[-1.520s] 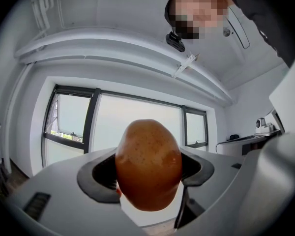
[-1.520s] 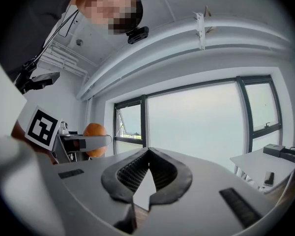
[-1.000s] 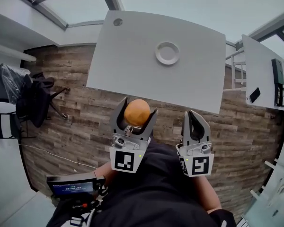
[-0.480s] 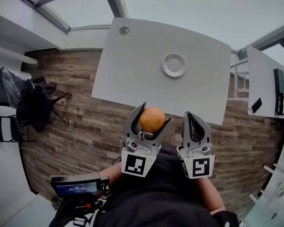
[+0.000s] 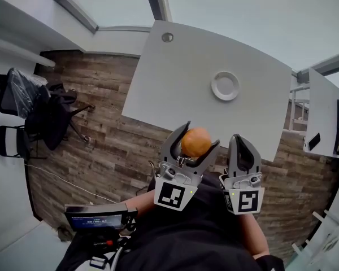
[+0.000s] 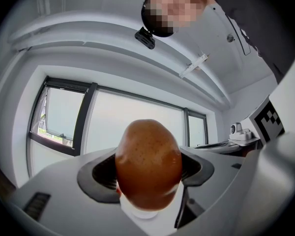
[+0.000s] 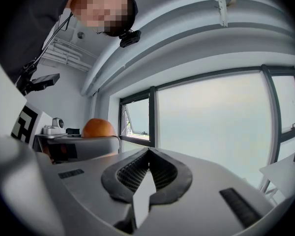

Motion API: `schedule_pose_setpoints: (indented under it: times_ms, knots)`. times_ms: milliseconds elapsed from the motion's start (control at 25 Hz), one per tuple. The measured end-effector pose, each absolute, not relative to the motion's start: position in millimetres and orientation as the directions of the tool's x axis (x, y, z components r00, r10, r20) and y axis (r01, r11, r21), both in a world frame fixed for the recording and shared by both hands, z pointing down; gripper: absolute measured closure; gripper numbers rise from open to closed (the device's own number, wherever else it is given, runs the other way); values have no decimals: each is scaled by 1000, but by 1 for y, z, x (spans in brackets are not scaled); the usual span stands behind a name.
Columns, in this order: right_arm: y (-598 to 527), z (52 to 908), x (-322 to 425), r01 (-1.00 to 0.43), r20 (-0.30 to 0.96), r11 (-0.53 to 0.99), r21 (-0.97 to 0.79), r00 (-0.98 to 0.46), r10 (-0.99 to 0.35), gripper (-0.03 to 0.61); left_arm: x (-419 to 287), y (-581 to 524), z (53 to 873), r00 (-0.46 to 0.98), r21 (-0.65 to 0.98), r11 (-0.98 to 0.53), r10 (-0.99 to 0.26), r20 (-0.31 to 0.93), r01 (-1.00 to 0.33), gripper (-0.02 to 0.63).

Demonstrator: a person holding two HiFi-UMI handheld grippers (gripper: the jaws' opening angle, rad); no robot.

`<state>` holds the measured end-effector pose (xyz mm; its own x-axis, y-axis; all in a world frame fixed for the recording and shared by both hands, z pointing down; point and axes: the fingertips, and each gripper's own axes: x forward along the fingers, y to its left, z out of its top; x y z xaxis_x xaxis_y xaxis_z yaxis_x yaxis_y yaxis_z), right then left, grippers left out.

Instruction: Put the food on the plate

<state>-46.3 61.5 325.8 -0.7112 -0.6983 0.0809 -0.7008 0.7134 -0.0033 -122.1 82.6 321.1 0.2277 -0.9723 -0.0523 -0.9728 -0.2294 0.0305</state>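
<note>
My left gripper [image 5: 192, 142] is shut on a round orange-brown food item [image 5: 196, 141], held over the wooden floor just short of the white table's near edge. In the left gripper view the food [image 6: 148, 164] fills the space between the jaws and the camera looks up at a window. A small white plate [image 5: 225, 86] lies on the white table [image 5: 175, 83], farther ahead and to the right of the food. My right gripper [image 5: 243, 152] hangs beside the left one, shut with nothing in it [image 7: 147, 168]. The food [image 7: 98, 129] shows at the left of the right gripper view.
A black office chair [image 5: 42, 117] stands on the wooden floor at the left. A second white desk [image 5: 326, 117] with dark devices is at the right edge. A screen device [image 5: 96, 218] sits by the person's body at bottom left.
The left gripper with the food has moved right and forward toward the table. The table and plate sit further right and lower in the head view. The right gripper barely moved.
</note>
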Motion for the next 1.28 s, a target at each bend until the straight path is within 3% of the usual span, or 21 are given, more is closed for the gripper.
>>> schedule_pose_setpoints:
  times_ms: [320,760,1280]
  knots:
    - [50,328,-49,-692,84,722,3,-719,-689,572,-135,73,326,188,27,-189,-981,-37,-982,281]
    - [27,316,-18,-633,47,774,1,-773,-632,572,-102,58,332,117,17,-117,-993,19,-993,281]
    - [-9,305,-1,-656,-27,753,-39,-753,-657,572,-87,11,347,155,-11,-156,-985,73,-988,281]
